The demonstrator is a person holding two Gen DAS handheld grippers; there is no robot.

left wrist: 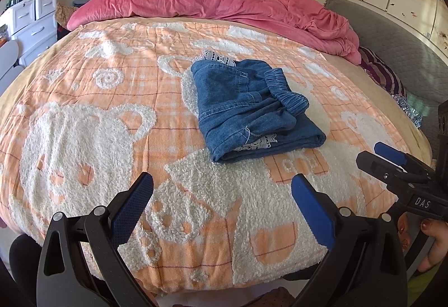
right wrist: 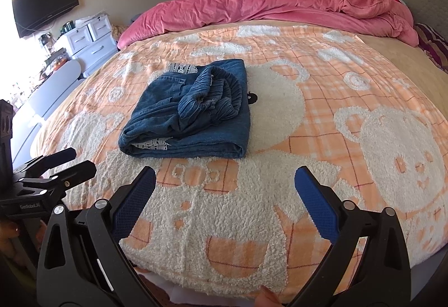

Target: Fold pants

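Left gripper [left wrist: 222, 189] hangs over the near edge of the orange bear blanket [left wrist: 84, 100], jaws spread wide, nothing between them. Centre stage, the denim pants [left wrist: 252, 111] lie folded into a compact bundle on the blanket, white lace peeking out. Right gripper [right wrist: 225, 184] hovers alongside, jaws equally wide and empty, well short of the pants.

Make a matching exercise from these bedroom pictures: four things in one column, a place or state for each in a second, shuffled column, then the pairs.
Things
1. folded blue denim pants
2. crumpled pink duvet
3. black flat-screen television
4. left gripper

Places or states
A. mounted on the wall
B. open, holding nothing
C. heaped along the bed's far edge
D. lying on the orange bear-pattern blanket

Pairs: 1-D, 2-C, 3-A, 4-B
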